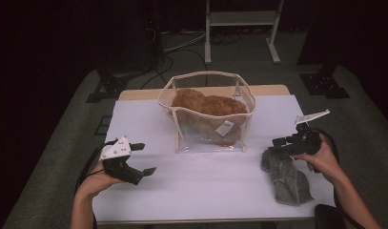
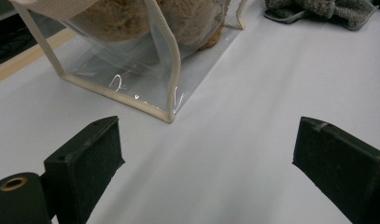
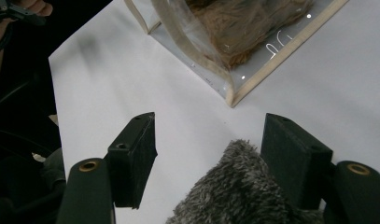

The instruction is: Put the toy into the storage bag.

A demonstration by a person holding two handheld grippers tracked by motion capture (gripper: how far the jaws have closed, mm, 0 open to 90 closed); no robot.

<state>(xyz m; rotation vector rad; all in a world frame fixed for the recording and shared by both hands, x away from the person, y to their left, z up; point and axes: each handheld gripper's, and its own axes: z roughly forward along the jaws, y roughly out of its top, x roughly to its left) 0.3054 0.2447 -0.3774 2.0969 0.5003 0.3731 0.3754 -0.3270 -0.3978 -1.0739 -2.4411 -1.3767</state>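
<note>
The small white tag [image 1: 224, 128] on the bag is unreadable

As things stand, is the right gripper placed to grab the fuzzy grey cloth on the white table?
Probably yes. The right gripper has its jaws open with the fuzzy grey cloth poking up between them, nothing blocking; the clear plastic bag stands apart.

Our left gripper [image 1: 145, 159] lower left of frame, jaws spread wide. Our right gripper [image 1: 277, 145] mid-right, jaws likewise apart, wrist angled inward.
</note>
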